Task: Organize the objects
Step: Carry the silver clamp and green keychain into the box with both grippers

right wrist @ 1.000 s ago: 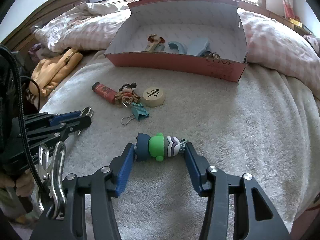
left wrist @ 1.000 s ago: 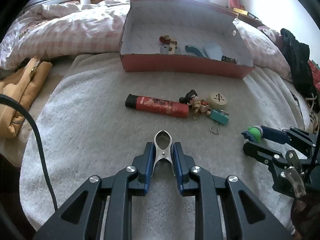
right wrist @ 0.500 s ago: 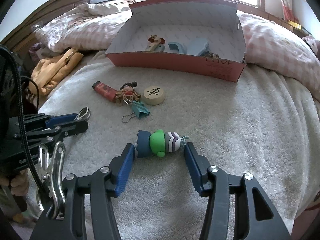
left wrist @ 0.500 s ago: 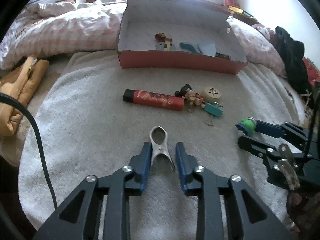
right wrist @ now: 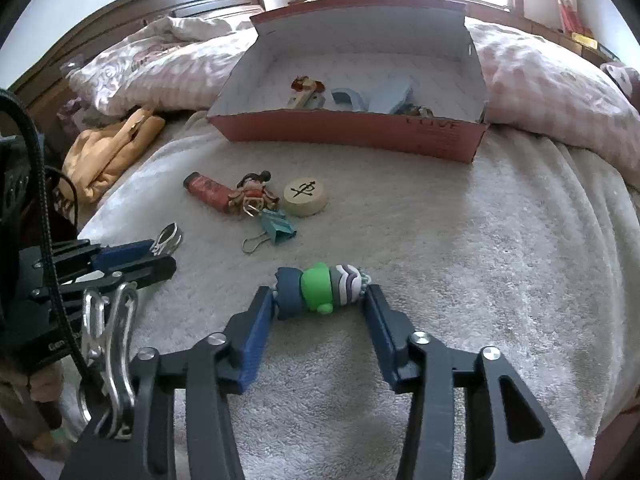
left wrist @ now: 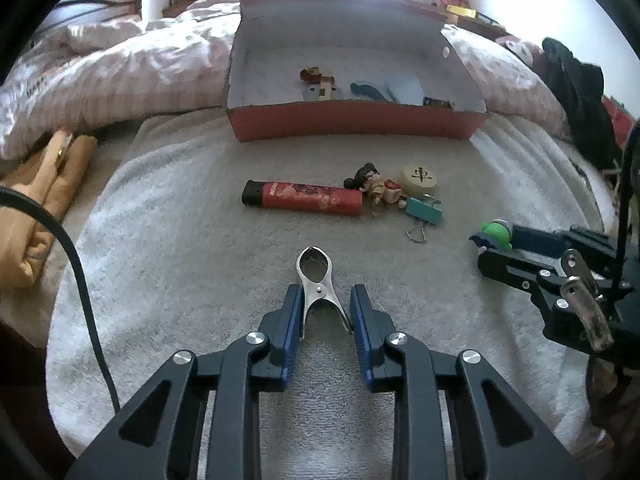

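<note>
Pinching a metal clip (left wrist: pixel 316 276) by its splayed handles with the left gripper (left wrist: pixel 326 294), set narrow and just closed further, pads against the handle tips. Holding a toy figure (right wrist: pixel 314 286) endwise in the right gripper (right wrist: pixel 319 295), set fairly wide and likewise just closed further, pads touching both ends. Resting both on the towel (left wrist: pixel 180 240), well short of the box (left wrist: pixel 356 126) that already holds several small items.

Risks, as judged from here:
- Squeezing the clip handles harder opens its mouth and may make it pivot or spring out sideways on lifting.
- Gripping the toy only at its rounded ends may let it roll or drop out between the pads on the way to the box.
- Snagging towel pile under the low fingertips.
- Clipping the near wall of the box if carried too low.

Seen only from the left wrist: the clip's handles against the pads, the full length of the red lighter (left wrist: pixel 304 198), and dark clothing at far right. Seen only from the right wrist: the toy's contact with both pads, faint lettering on the box front, and the clip's mouth poking out of the left gripper from the side.
</note>
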